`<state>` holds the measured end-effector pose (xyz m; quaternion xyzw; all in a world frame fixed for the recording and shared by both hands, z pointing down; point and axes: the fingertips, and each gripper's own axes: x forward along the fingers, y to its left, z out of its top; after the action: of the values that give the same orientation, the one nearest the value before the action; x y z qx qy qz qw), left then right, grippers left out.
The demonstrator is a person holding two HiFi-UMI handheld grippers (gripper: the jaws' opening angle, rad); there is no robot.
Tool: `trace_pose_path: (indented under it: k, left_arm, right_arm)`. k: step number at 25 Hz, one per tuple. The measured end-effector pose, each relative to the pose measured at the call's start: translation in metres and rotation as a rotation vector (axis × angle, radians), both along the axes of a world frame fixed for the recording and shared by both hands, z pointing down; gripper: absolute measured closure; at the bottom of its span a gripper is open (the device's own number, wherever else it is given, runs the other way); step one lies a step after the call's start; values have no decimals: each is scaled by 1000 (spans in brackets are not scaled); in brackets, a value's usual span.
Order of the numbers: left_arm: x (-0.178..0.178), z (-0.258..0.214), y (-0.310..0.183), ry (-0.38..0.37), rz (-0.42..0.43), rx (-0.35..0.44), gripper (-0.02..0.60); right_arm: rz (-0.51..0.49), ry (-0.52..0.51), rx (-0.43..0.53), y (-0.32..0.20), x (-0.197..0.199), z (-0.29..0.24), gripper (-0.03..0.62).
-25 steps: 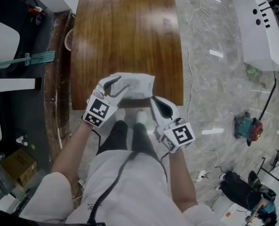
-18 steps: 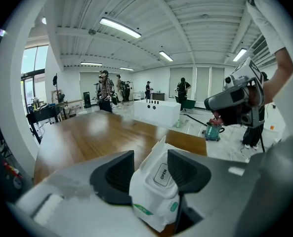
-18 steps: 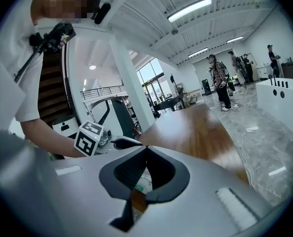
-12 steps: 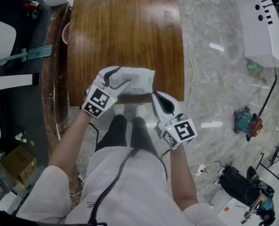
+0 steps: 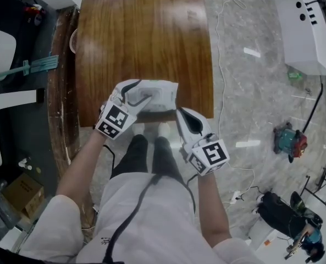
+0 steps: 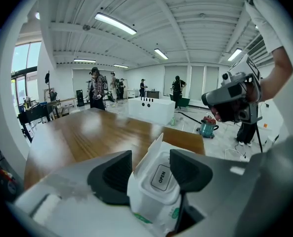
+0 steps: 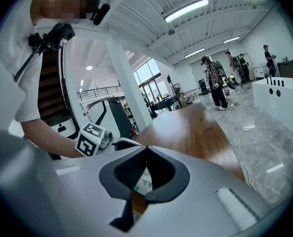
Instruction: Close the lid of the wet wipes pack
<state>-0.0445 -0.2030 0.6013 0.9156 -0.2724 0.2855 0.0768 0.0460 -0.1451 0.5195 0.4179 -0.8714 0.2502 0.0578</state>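
Observation:
The white wet wipes pack [image 5: 158,97] lies on the wooden table [image 5: 143,32] near its front edge. In the left gripper view its plastic lid [image 6: 161,177], marked OPEN, lies flat on the pack. My left gripper [image 5: 139,92] is open, one jaw on each side of the pack's left part [image 6: 150,155], and the dark pads [image 6: 111,179] do not visibly press on it. My right gripper [image 5: 179,114] is shut with nothing in it, just off the pack's right front corner. In the right gripper view [image 7: 146,148] a bit of the pack [image 7: 143,183] shows through the hollow between the pads.
A white cabinet [image 5: 305,32] stands on the marble floor at the right, with a red and teal vacuum [image 5: 289,147], cables [image 5: 223,48] and a black bag [image 5: 283,219]. A cardboard box [image 5: 22,194] sits at the left. People [image 6: 98,88] stand far behind the table.
My left gripper has opened wider and sunk a little around the pack's left part. The right gripper has stayed where it was.

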Motion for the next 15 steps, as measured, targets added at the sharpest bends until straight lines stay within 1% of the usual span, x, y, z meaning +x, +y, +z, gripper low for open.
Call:
trace_pose_path:
  k: [15]
  left_arm:
    - [6, 3, 9, -8, 13, -6, 325]
  right_arm:
    - [-1, 0, -2, 5, 5, 1, 585]
